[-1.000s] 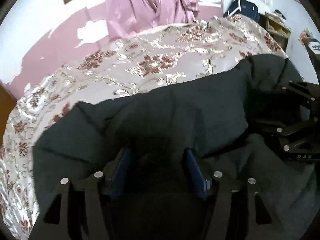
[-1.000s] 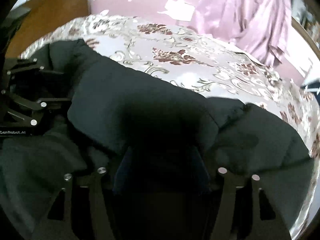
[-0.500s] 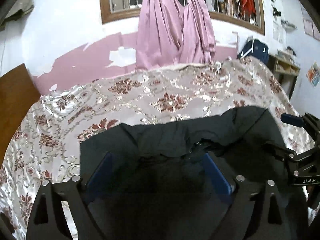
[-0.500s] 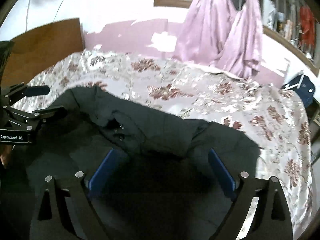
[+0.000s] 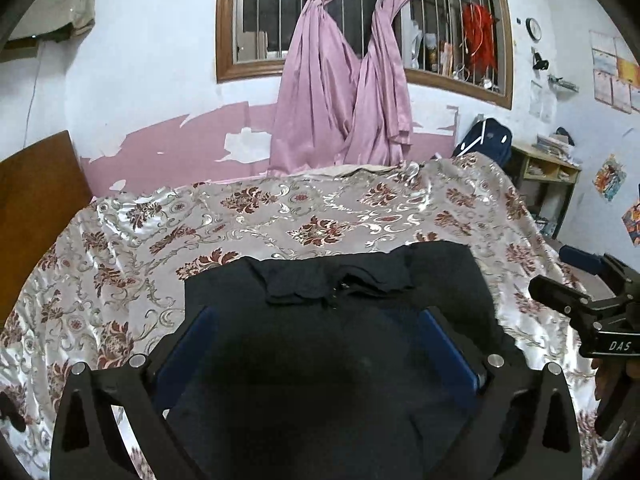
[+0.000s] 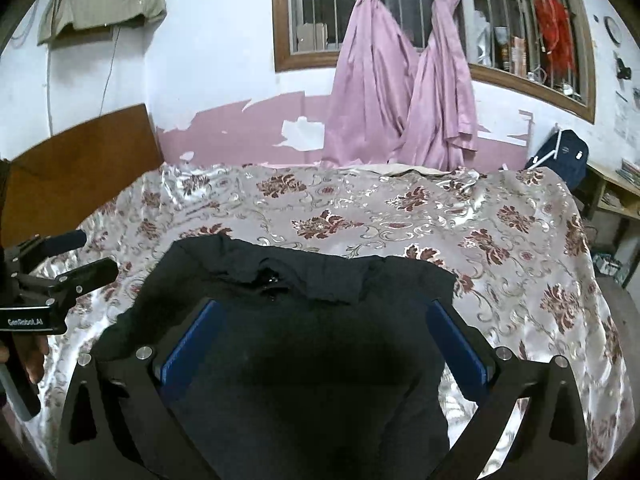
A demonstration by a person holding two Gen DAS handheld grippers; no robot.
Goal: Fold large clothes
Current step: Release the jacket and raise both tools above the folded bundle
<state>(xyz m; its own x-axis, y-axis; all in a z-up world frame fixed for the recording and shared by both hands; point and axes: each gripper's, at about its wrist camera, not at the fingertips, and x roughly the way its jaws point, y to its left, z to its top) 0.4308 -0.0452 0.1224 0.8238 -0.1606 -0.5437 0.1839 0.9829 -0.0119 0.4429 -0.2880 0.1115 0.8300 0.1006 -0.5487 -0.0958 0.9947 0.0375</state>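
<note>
- Two grippers, one garment, one bed, one window, two curtains, one bag.
- Left gripper (image 5: 316, 344): its two blue pads (image 5: 186, 350) stand wide apart, spread, with nothing pinched; the dark cloth lies under and between them.
- Right gripper (image 6: 324, 340): the same, blue pads (image 6: 192, 340) spread wide above the cloth, gripping nothing.
- The garment (image 5: 340, 320) is black and lies folded on the near part of the bed, a roughly square stack. Its far edge shows a rumpled collar (image 5: 340, 282) with a small zip or fastener at the middle. The cloth is dull and thick, with few creases across the top.
- The bed (image 5: 320, 216) wears a shiny silver cover with dark red flower motifs; the cover shows on both sides of the garment and beyond it.
- The left view shows the right gripper at its right edge, marked "DAS", held by a hand, beside the garment and not touching it.
- The right view shows the left gripper at its left edge, marked "GenRobot.AI", also beside the garment and clear of it.
- Only the left view shows a shelf (image 5: 548, 176) and wall pictures far right.
- Only the right view shows in full a cloth-covered unit (image 6: 104, 4) high on the wall.
- Far back: a brown headboard (image 6: 76, 164), the blue bag (image 6: 560, 156), the two pink curtains (image 6: 400, 92) twisted before the barred window (image 6: 320, 12).
</note>
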